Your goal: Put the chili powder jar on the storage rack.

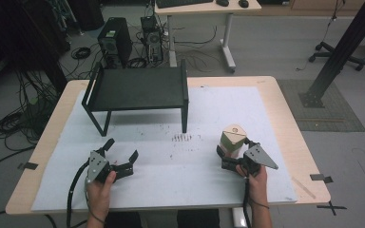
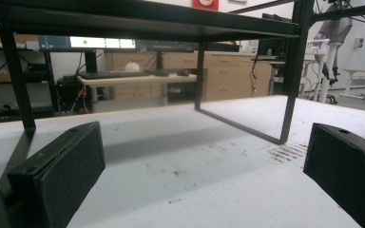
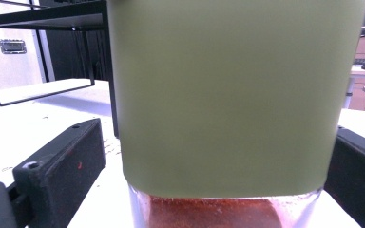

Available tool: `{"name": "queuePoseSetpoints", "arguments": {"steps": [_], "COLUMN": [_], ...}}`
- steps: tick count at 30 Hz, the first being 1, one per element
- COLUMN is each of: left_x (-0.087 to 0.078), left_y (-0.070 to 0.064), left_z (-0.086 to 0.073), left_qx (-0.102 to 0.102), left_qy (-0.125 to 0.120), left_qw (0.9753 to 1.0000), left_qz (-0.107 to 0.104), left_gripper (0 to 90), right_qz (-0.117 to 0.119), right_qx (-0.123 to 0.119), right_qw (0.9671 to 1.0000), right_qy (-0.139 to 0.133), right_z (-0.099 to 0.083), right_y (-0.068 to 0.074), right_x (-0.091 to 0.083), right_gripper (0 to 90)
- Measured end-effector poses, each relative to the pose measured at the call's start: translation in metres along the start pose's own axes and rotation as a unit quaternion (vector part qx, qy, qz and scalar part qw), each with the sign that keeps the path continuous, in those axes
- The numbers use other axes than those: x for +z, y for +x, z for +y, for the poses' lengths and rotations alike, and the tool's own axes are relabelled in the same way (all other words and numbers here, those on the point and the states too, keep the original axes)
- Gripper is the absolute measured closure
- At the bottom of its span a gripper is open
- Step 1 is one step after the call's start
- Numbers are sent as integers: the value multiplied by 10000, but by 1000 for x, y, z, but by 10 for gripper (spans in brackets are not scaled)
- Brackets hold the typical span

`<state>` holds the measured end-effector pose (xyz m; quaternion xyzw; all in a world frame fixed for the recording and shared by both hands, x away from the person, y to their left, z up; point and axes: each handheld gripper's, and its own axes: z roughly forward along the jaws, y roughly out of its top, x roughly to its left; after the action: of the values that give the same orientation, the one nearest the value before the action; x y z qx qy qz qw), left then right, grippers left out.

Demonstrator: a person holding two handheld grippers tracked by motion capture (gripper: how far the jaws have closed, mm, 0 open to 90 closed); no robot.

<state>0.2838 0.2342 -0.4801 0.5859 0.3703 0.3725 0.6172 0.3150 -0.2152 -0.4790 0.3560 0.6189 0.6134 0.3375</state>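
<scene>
- The left claw [image 1: 121, 154] is hovering low near the tabletop's [image 1: 292, 137] front-left corner, gripped by the person's left hand [image 1: 100, 190]; its jaws are standing wide apart with nothing between them.
- In the left gripper view, the left claw [image 2: 204, 175] is pointing toward the far edge, at the black metal rack [image 2: 171, 23].
- The black metal rack [image 1: 138, 88] is standing on the white mat [image 1: 171, 175] toward the tabletop's far-left corner.
- A patch of small dark marks [image 1: 181, 138] is lying on the mat near the tabletop's middle.
- The green jar [image 1: 232, 139] is standing upright toward the tabletop's right edge, between the jaws of the right claw [image 1: 228, 153].
- In the right gripper view the green jar [image 3: 228, 95] is sitting between the jaws; whether the pads are pressing it I cannot tell.
</scene>
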Motion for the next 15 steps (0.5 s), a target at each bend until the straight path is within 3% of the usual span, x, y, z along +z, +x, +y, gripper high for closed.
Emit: {"name": "queuePoseSetpoints", "arguments": {"steps": [15], "left_x": [0], "left_y": [0], "left_z": [0], "left_qx": [3], "left_qy": [2], "left_qw": [10000], "left_qz": [3], "left_gripper": [2], "right_qz": [-19], "right_qx": [-23], "right_qw": [10000], "right_qy": [-37], "right_z": [0], "right_y": [0], "right_x": [0], "right_gripper": [0]}}
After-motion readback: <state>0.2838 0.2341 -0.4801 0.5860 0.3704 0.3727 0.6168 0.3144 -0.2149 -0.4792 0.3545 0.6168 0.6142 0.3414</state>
